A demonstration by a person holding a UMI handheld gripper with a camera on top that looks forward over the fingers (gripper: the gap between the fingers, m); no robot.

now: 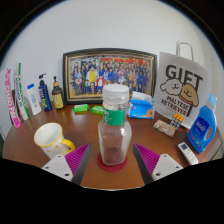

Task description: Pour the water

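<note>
Clear bottle (113, 128) stands between the open gripper (111, 163).

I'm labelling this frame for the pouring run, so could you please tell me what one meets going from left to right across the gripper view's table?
Toothbrush packs → tubes and small bottles → yellow mug → clear jar with white lid, standing between the open tongs → blue packet → white gift bag → blue bottle.

A clear bottle (114, 128) with a white cap stands on the brown bench (120, 178), between the fingers of the open claw (113, 160), not touching them. A yellow cup (51, 139) sits to its left. Far behind is a framed photo (109, 74). A blue bottle (203, 127) stands at the right.
</note>
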